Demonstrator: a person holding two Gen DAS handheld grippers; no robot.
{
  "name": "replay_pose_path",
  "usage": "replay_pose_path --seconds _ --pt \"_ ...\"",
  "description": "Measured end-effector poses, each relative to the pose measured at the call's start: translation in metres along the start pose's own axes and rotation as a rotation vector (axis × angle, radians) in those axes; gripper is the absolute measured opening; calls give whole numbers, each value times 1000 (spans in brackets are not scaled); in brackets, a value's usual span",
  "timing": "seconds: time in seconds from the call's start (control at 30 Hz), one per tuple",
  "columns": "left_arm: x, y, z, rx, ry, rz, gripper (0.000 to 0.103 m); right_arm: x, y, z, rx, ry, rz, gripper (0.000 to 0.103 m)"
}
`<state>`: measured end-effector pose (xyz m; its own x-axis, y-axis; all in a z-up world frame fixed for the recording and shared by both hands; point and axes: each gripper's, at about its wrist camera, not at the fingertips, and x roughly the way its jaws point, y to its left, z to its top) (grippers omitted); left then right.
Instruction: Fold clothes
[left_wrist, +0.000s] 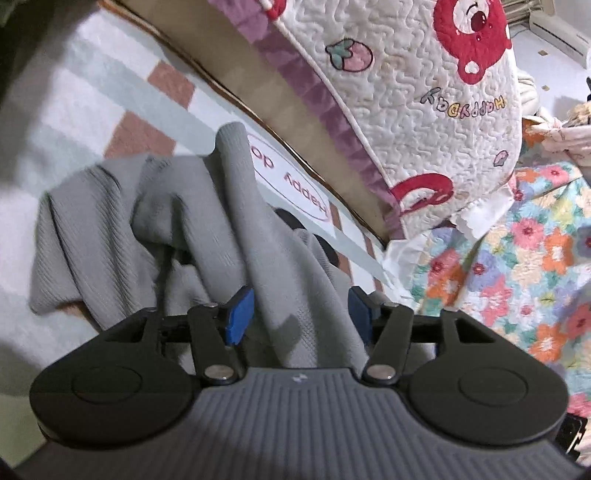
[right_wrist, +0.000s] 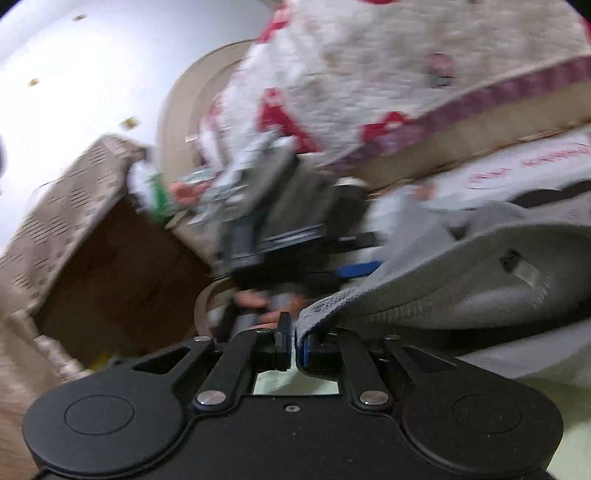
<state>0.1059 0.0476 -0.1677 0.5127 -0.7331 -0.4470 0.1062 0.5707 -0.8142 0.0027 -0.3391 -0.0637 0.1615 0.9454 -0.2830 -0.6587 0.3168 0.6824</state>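
Left gripper (left_wrist: 299, 314) low centre, fingers spread over grey garment (left_wrist: 110, 236), right gripper (right_wrist: 295, 349) clenched on its hem, blurred box (right_wrist: 122, 258) at left, apparently empty

A bed with a checked sheet (left_wrist: 92, 92) is carrying a rumpled grey garment (left_wrist: 122, 236), while a floral quilt (left_wrist: 517, 266) is lying at three o'clock.

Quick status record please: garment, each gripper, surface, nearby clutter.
garment: grey knit garment, rumpled, not yet folded
left gripper: open, fabric lying between its blue pads
right gripper: shut on the garment's edge
surface: checked bed sheet
nearby: quilted bear-print pillow; floral quilt
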Motion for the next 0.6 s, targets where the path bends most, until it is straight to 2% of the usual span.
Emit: replay_pose_path --seconds 0.07,0.13,0.23,0.27,0.3,0.33,0.37,0.47,0.6 --pt "3 -6 -2 39 22 29 73 3 10 0 -18 22 38 12" --pt "5 -10 -5 76 24 68 74 2 7 -3 -1 30 42 12" --pt "8 -5 -8 22 29 75 76 -1 6 -9 8 43 70 12" --pt "7 -4 -8 18 32 62 74 0 9 -10 -1 56 79 12" --pt "6 -5 -8 29 32 44 61 -1 10 -11 -9 64 81 12" --pt "6 -6 -9 39 31 26 42 -2 11 -12 -15 65 76 12" --pt "1 -12 -9 71 4 26 3 -3 12 -12 -17 62 70 12" --pt "-23 -38 -9 178 -136 35 2 -11 6 -12 4 30 26 12" --pt "-67 -67 -2 231 -292 63 2 -20 -4 -9 22 9 -61 12"
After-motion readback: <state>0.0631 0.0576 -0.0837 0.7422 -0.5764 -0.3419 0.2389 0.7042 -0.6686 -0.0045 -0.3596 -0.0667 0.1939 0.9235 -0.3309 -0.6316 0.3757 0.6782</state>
